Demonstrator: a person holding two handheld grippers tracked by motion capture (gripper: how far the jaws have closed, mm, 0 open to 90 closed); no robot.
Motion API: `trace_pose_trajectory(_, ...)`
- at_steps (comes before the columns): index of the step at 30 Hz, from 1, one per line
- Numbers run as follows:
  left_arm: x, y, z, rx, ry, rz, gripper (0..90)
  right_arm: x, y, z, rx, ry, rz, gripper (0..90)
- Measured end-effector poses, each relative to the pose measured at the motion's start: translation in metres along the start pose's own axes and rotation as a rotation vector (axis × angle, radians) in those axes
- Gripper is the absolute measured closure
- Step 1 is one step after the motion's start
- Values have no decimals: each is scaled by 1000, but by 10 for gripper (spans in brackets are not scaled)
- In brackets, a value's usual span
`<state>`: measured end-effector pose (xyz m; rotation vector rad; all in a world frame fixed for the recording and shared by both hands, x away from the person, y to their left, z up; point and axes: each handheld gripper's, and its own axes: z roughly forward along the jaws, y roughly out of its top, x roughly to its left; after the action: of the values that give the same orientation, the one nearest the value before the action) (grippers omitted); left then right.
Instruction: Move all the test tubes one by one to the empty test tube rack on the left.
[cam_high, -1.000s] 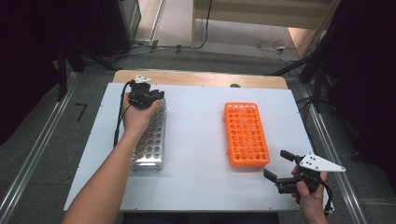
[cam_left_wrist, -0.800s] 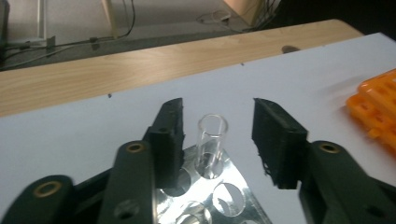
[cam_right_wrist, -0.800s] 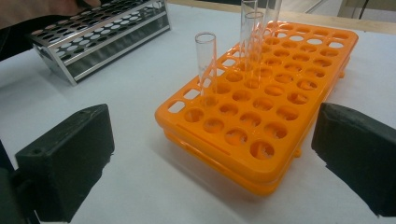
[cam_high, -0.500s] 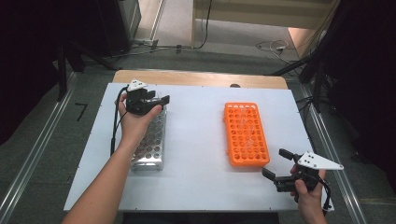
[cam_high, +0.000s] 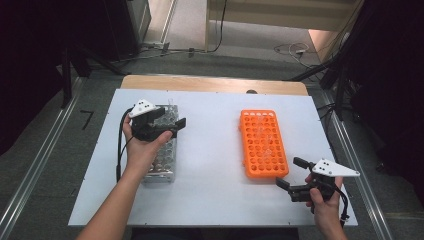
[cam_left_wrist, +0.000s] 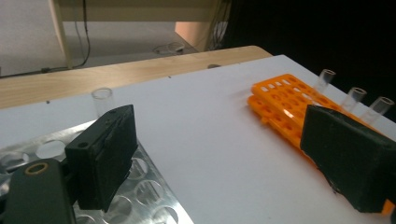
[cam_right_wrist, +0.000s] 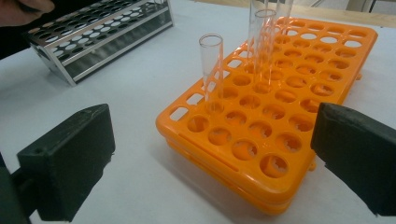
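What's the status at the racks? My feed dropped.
Left gripper open, jaws just opened, nothing between them, over the metal rack. Right gripper open, empty, beside the orange rack. Glass tubes upright in orange rack. No obstruction between racks.

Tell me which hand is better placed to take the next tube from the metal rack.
Left: its open tongs hover over the perforated metal rack beside a clear glass tube.

Even overhead light on the white bench (cam_high: 215, 150), dark surroundings at both sides, soft short shadows under the orange rack (cam_high: 263, 144), faint glare on the metal rack (cam_left_wrist: 154, 196), close black fingers (cam_right_wrist: 70, 163) blurred, overall slightly soft and grainy
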<state>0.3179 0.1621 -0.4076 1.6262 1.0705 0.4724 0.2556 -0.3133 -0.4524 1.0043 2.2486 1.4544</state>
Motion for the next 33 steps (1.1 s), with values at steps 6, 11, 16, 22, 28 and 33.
trace_pose_trajectory(6,-14,-12,-18,-23,-35,-4,0,0,1,7,12,5,6,24)
trace_pose_trajectory(11,-25,-19,-31,-37,-60,17,0,0,4,15,23,34,12,57)
trace_pose_trajectory(16,-36,-25,-43,-51,-96,18,0,0,6,25,31,50,24,192)
trace_pose_trajectory(22,-47,-38,-54,-60,-131,27,0,-1,8,37,66,15,21,309)
trace_pose_trajectory(28,-55,-51,-63,-55,-142,38,0,-1,13,52,88,13,16,444)
trace_pose_trajectory(33,-58,-61,-68,-41,-145,39,0,0,13,63,111,-3,17,522)
